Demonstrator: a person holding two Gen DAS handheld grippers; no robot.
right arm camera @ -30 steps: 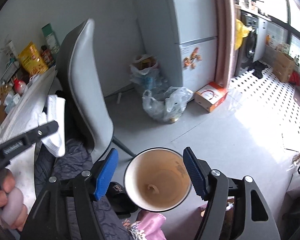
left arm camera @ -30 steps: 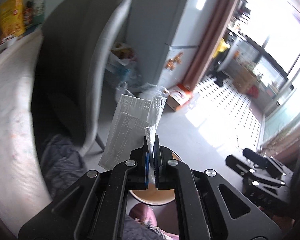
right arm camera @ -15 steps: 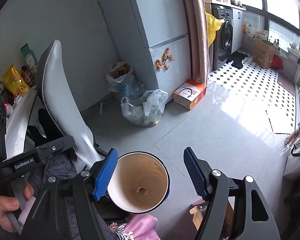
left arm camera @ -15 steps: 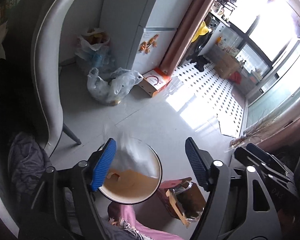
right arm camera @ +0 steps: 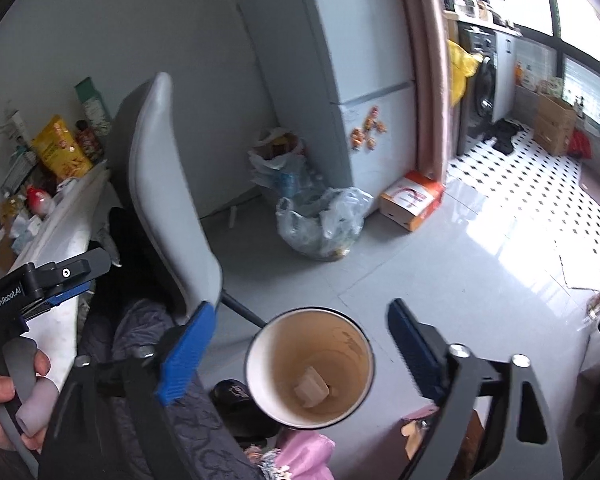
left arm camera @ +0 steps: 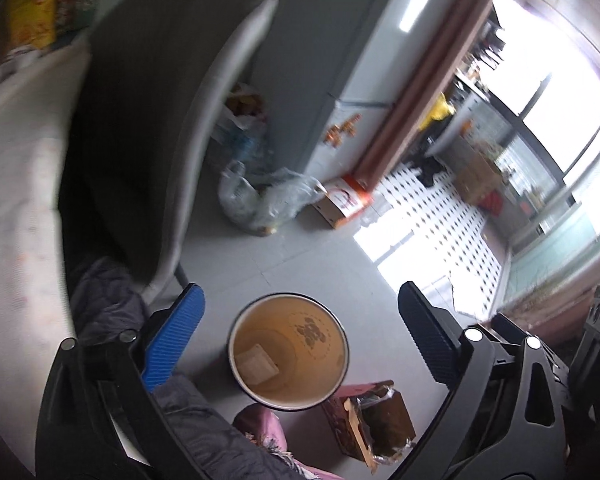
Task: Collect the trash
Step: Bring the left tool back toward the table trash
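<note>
Both grippers hung spread wide and empty — the left gripper (left arm camera: pixel 300 332) and right gripper (right arm camera: pixel 300 344) each framed the paper bin (left arm camera: pixel 288 350) below (one folded scrap (left arm camera: pixel 257 363) inside).

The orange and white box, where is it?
In both views the orange and white box sits on the floor, between the clear trash bag and the fridge.

The left gripper (left arm camera: pixel 300 332) is showing matte black angular arms, silver screw heads and ribbed blue pads (left arm camera: pixel 175 338). The right gripper (right arm camera: pixel 298 354) is looking alike. Beside the grey chair (right arm camera: pixel 168 196), white "GenRobot.AI" lettering is showing above a grey handle and bare-skinned left hand (right arm camera: pixel 8 396).
</note>
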